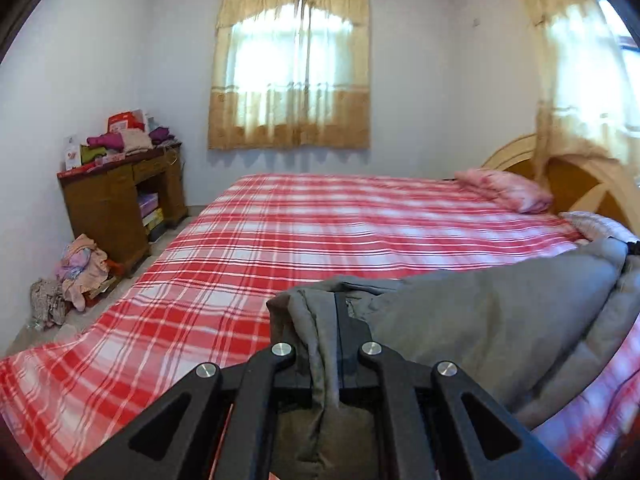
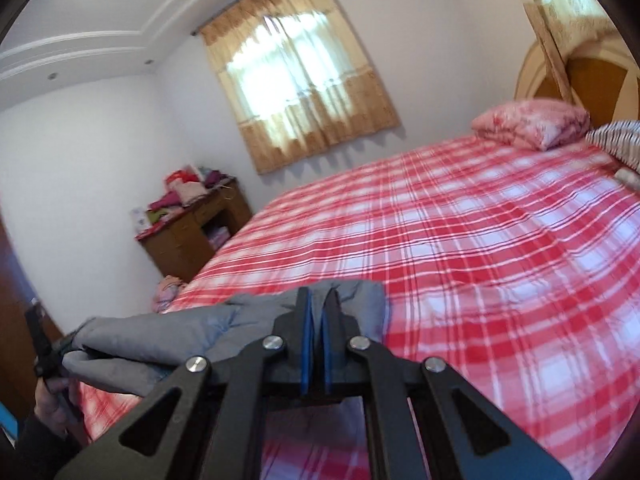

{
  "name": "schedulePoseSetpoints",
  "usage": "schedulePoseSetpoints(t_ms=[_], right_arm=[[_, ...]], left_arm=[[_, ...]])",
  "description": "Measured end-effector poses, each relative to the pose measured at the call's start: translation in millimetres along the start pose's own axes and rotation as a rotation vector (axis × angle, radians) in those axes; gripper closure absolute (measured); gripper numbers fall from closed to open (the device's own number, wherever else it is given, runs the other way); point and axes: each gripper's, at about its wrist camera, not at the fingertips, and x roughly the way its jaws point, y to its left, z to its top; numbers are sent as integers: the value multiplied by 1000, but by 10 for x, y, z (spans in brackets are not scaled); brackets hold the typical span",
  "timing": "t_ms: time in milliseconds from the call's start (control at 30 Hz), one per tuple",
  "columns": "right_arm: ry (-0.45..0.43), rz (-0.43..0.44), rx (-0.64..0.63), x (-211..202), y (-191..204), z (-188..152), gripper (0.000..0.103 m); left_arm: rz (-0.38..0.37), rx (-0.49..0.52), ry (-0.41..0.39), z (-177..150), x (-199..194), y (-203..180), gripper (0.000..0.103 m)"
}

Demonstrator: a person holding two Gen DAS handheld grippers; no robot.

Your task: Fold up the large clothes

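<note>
Left gripper (image 1: pixel 334 320): jaws clamped grey garment (image 1: pixel 492 320). Right gripper (image 2: pixel 316 312): jaws gripped same cloth, seemingly. Plaid bed (image 1: pixel 320 220) lay beyond jaws.

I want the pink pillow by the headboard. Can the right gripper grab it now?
Probably not: the right gripper has its jaws shut on the grey padded garment, and the pink pillow lies far across the red plaid bed.

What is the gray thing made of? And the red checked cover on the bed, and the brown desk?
Gray garment: looks like soft, matte cotton-like cloth, maybe padded; it bunches into thick, rounded folds.
Red checked sheet: thin woven fabric, probably cotton; it lies flat with fine wrinkles and no shine.
Brown desk: seems to be wood or wood veneer with a slight sheen; the brown panels suggest this, but blur hides any grain.
</note>
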Motion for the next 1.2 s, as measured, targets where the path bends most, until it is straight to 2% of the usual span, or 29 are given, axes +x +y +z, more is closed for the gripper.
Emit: schedulePoseSetpoints(t_ms=[67,167,200,267,300,333,400,433,467,533,567,600,667,700,767,900,967,1067,1133,1200], right_arm=[[20,-31,30,491,-112,106,97],[57,-79,68,1093,-285,164,97],[75,-92,81,1266,-360,154,96],[93,-122,74,1487,-434,133,96],[104,-133,76,1595,-485,114,96],[119,-141,78,1702,-525,99,96],[131,-166,86,1831,-587,68,96],[142,-197,86,1907,-614,49,96],[152,-216,86,1964,-623,49,89],[162,-255,102,2064,-642,66,53],[147,-269,109,2060,-638,87,25],[125,-292,103,2040,-587,118,21],[125,-329,49,2003,-379,163,24],[129,-326,23,2037,-266,166,27],[146,-318,-57,2075,73,120,28],[198,-188,-210,2301,816,-148,29],[227,-170,-296,2532,1040,-308,32],[280,-211,-369,2916,1081,-508,40],[312,-241,-329,3121,905,-561,41],[331,-246,-274,3232,745,-597,41]], left_arm=[[49,9,17,28,429,5,93],[125,12,58,63,973,-10,83],[135,6,60,59,1061,-23,76],[170,-13,38,77,1158,-12,47],[200,-26,23,97,1206,2,12],[228,-40,4,114,1228,25,1],[261,-53,-22,141,1314,45,1],[270,-49,-3,148,1399,36,1],[281,-46,17,149,1445,25,1],[308,-45,48,97,1585,-35,1],[313,-43,54,72,1616,-70,1],[326,-38,57,49,1645,-131,1],[338,-3,53,-5,1710,-323,1],[338,17,54,-17,1733,-383,1],[369,67,46,-63,1823,-582,1],[413,82,52,-76,2000,-694,1],[419,65,66,-76,2077,-682,1],[439,18,130,-119,2297,-523,1],[434,-45,181,-197,2444,-375,1],[398,-101,226,-299,2592,-274,1]])
